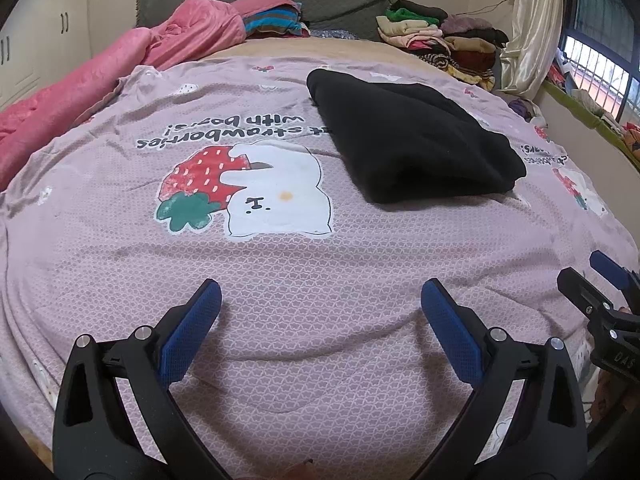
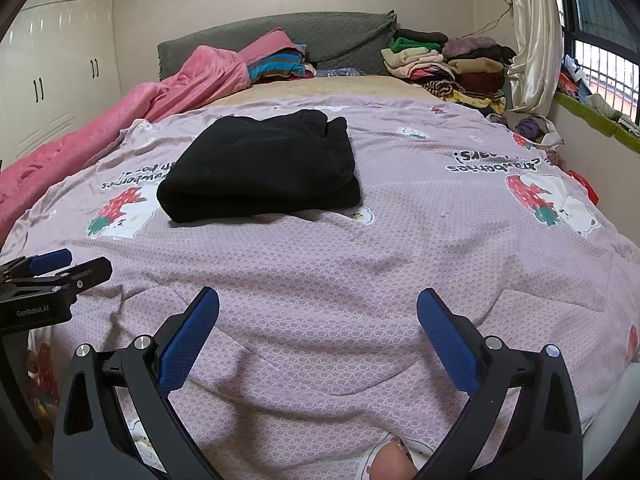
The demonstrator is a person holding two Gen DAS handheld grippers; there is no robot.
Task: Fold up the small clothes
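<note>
A black garment [image 1: 412, 140] [image 2: 262, 168] lies folded into a thick rectangle on the mauve strawberry-print bedspread [image 1: 280, 272] [image 2: 400, 248]. My left gripper [image 1: 320, 300] hovers open over the near part of the bedspread, well short of the garment, with nothing between its blue pads. My right gripper [image 2: 318, 306] is likewise open and empty, low over the near edge of the bed. In the left wrist view the right gripper [image 1: 600, 276] shows at the right edge. In the right wrist view the left gripper [image 2: 64, 266] shows at the left edge.
A pink quilt [image 1: 100, 92] [image 2: 120, 116] runs along the bed's left side. Stacks of folded clothes [image 1: 440, 40] [image 2: 452, 64] sit at the far right by the grey headboard [image 2: 280, 40]. White wardrobes [image 2: 52, 68] stand left; a curtain [image 2: 532, 32] and window are right.
</note>
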